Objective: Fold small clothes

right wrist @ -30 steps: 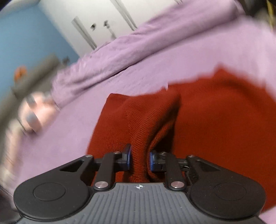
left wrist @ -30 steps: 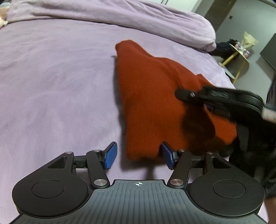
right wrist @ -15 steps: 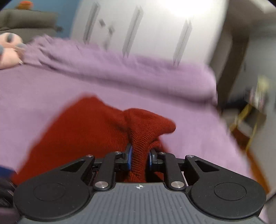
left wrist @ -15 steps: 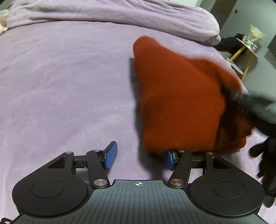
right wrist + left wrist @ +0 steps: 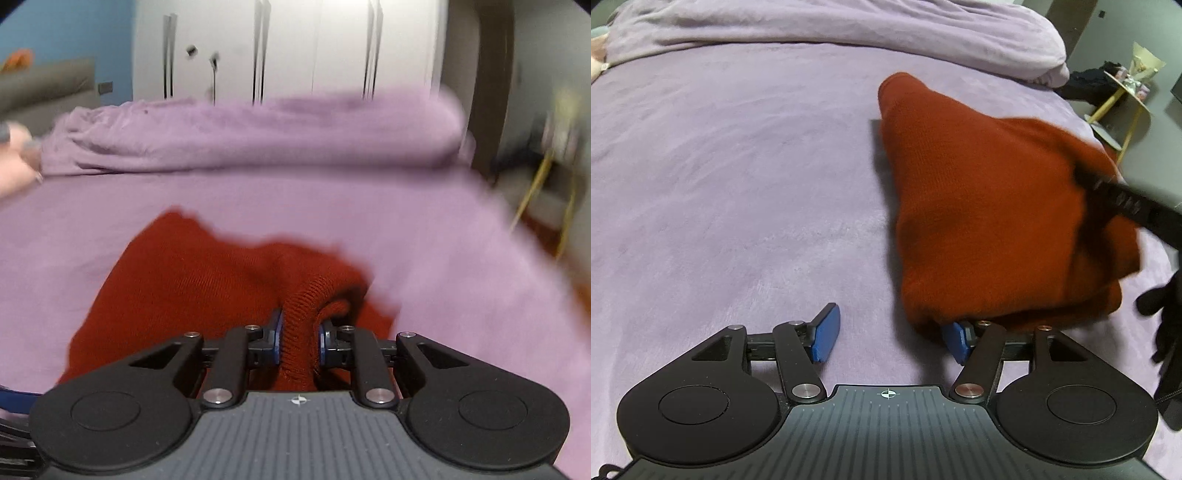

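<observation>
A rust-red knit garment [image 5: 979, 206] lies bunched on the purple bedspread [image 5: 720, 184], right of centre in the left wrist view. My left gripper [image 5: 891, 334] hovers at its near edge with its jaws opening and only bedspread between them; the garment's lower hem drapes over the right blue pad [image 5: 955, 341]. My right gripper [image 5: 298, 334] is shut on a ribbed fold of the garment [image 5: 299, 314] and holds it raised. Its blurred black frame [image 5: 1126, 201] crosses the garment's right side in the left wrist view.
A rumpled purple duvet [image 5: 849, 26] runs across the far end of the bed. A small table with yellow legs [image 5: 1123, 92] stands past the bed's right edge. White wardrobe doors [image 5: 295, 48] fill the background. A black-gloved hand [image 5: 1167, 332] is at the right.
The garment has shifted right in the left wrist view and off the gap between the left jaws. The right gripper has swung up and turned with the fold still pinched.
</observation>
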Demonstrator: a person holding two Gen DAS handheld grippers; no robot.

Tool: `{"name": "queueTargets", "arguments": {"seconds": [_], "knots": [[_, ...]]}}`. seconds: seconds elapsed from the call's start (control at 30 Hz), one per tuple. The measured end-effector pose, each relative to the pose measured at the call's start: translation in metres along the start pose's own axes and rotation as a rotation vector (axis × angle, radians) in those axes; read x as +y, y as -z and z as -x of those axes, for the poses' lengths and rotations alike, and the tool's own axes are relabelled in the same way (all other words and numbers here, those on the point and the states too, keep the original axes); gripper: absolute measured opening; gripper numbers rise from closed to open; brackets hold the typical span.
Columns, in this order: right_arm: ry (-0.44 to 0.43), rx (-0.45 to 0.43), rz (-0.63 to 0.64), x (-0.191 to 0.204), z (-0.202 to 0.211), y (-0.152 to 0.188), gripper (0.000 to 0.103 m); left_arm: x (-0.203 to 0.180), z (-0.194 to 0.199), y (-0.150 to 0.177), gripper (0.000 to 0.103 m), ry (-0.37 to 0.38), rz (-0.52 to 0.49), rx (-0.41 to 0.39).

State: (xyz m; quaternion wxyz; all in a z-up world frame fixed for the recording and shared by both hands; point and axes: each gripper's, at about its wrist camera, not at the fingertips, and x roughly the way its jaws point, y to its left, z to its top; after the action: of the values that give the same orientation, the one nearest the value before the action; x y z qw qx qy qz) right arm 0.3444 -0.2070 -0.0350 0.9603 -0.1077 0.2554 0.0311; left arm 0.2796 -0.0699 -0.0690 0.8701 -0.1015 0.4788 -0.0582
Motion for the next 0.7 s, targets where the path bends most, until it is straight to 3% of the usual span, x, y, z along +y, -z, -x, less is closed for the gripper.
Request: {"name": "queueTargets", "arguments": {"seconds": [0.07, 0.13, 0.27, 0.43, 0.57, 0.6, 0.67, 0.7], "knots": [[0.093, -0.058, 0.103, 0.007, 0.007, -0.001, 0.016, -0.002, 0.002, -0.001, 0.066, -0.002, 0.011, 0.003], [0.133, -0.040, 0.133, 0.006, 0.000, 0.007, 0.016, -0.007, 0.001, -0.002, 0.066, 0.000, 0.008, 0.015], [0.121, 0.070, 0.100, -0.005, -0.021, 0.033, 0.017, -0.012, -0.002, 0.001, 0.067, -0.019, -0.011, 0.019], [0.116, 0.103, 0.078, -0.006, -0.035, 0.044, 0.018, -0.011, -0.004, -0.001, 0.069, -0.021, -0.018, 0.025], [0.089, 0.106, 0.030, -0.013, -0.042, 0.045, 0.024, -0.012, -0.005, -0.002, 0.070, -0.023, -0.025, 0.030], [0.073, 0.102, 0.000, -0.019, -0.039, 0.045, 0.027, -0.011, -0.003, -0.002, 0.070, -0.022, -0.028, 0.034], [0.043, 0.096, -0.116, -0.039, -0.029, 0.043, 0.046, -0.006, 0.002, -0.001, 0.068, -0.013, -0.035, 0.038], [0.030, 0.091, -0.185, -0.050, -0.022, 0.043, 0.060, -0.002, 0.006, 0.000, 0.068, -0.011, -0.045, 0.036]]}}
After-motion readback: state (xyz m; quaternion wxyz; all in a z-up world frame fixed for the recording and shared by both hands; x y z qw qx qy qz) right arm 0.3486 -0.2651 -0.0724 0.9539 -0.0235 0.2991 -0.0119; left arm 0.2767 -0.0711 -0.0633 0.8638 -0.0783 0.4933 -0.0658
